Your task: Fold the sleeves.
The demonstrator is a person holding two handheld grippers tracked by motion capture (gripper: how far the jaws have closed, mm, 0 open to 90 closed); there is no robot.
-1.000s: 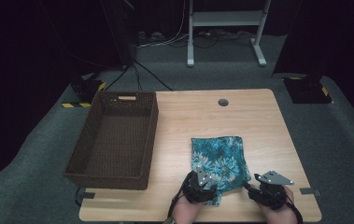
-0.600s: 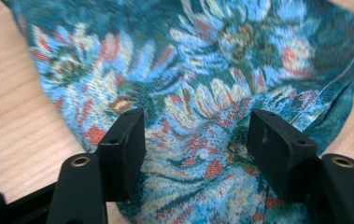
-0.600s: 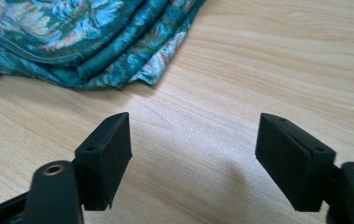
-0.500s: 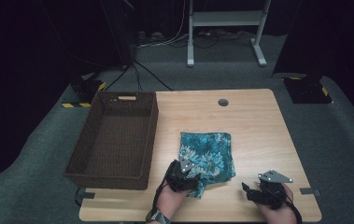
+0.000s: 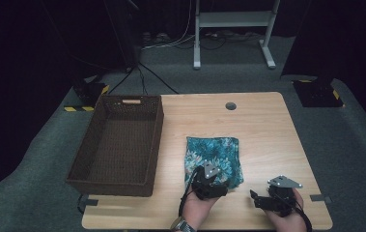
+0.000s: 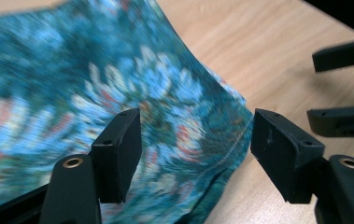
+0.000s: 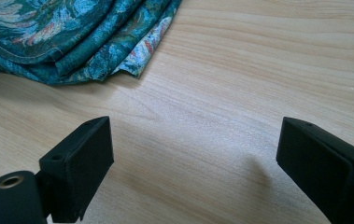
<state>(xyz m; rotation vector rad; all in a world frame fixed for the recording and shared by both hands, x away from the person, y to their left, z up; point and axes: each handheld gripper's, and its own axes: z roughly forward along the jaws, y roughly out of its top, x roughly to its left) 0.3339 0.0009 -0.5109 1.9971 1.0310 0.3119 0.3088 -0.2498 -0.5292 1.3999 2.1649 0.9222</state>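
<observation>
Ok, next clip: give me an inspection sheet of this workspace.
Surface: pale wooden table, round grommet hole near its far edge.
Job's things: folded teal floral cloth on the table; dark brown woven basket at left.
Clutter: nothing seen.
Grippers: left tongs open above the cloth's near edge; right tongs open over bare wood, jaws just been opening, nothing between them.
Cables: black leads on the floor beyond.
Surroundings: grey carpet, white stand legs.

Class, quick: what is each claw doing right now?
Left claw: open over the folded cloth, gripping nothing.
Right claw: open, jaws just opening, nothing between them, above bare table.
</observation>
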